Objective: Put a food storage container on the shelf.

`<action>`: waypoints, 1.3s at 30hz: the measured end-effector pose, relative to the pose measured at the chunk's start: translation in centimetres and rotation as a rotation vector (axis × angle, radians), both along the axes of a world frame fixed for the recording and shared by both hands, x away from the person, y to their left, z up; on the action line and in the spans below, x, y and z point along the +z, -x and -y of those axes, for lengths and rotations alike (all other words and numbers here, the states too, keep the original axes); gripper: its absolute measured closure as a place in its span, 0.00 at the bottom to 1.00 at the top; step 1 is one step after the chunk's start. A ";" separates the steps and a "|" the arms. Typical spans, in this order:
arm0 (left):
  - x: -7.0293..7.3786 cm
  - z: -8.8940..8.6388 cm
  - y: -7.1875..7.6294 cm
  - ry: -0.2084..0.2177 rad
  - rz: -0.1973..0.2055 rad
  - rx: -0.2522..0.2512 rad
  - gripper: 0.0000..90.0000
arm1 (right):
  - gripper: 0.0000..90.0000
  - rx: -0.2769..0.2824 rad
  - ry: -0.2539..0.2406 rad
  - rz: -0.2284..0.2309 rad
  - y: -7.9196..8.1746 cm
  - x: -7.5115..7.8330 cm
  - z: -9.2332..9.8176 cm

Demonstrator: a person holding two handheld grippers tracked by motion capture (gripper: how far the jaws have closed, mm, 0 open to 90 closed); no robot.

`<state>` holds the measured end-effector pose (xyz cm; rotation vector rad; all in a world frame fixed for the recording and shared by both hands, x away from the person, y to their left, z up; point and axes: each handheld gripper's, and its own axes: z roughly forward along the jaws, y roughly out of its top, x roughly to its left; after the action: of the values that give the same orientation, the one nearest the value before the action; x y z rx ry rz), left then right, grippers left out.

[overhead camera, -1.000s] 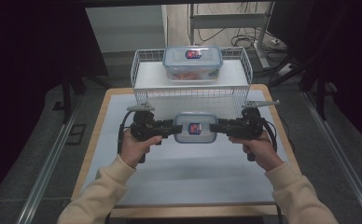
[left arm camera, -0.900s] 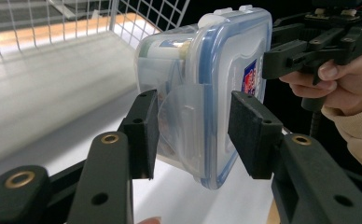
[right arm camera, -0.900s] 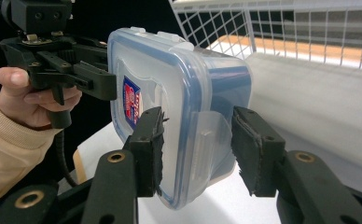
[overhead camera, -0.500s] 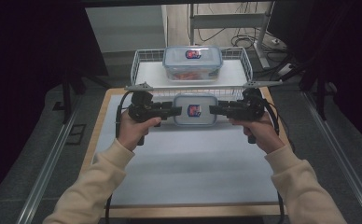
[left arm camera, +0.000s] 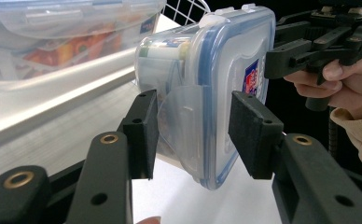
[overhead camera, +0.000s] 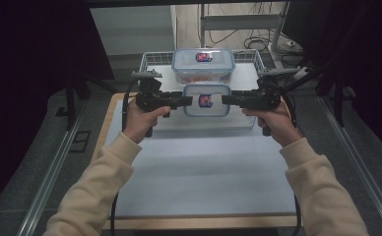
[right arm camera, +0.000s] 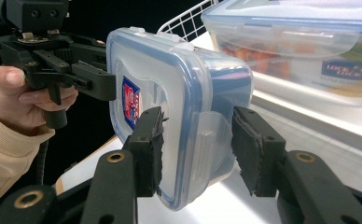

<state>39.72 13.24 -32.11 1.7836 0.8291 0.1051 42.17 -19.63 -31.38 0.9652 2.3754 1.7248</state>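
Observation:
A small clear box with a blue-edged lid and a red-and-blue label (overhead camera: 207, 101) hangs in the air in front of the wire basket (overhead camera: 149, 61). My left gripper (overhead camera: 186, 101) is shut on its left end and my right gripper (overhead camera: 227, 100) on its right end. In the left gripper view the black pads (left arm camera: 144, 133) clamp the box (left arm camera: 207, 84) across its side latch, one on the base, one on the lid. The right gripper view shows the same hold on the box (right arm camera: 184, 88) at the opposite latch, pads (right arm camera: 256, 154) pressed against it.
A larger clear lidded box (overhead camera: 203, 64) with orange contents sits in the wire basket at the far edge. The white mat on the wooden table (overhead camera: 204, 172) lies below the hands. Dark curtains and floor rails flank the table.
Both hands have risen and moved away from the person toward the basket, carrying the small box up off the mat between them. The grips look unchanged.

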 end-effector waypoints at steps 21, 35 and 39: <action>3.6 -0.2 -2.7 -0.013 0.025 0.005 0.60 | 0.60 -0.011 0.012 0.031 -2.5 3.5 -0.3; 6.8 -0.5 -7.4 -0.010 0.043 -0.004 0.59 | 0.60 -0.025 0.012 0.046 -6.5 6.9 -0.6; 7.2 -0.7 -9.0 -0.002 0.038 0.002 0.59 | 0.60 -0.031 0.013 0.036 -8.2 7.5 -0.9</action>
<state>48.72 13.90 -24.94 1.7771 0.8041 0.1402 50.37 -18.73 -23.87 0.9555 2.3345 1.6991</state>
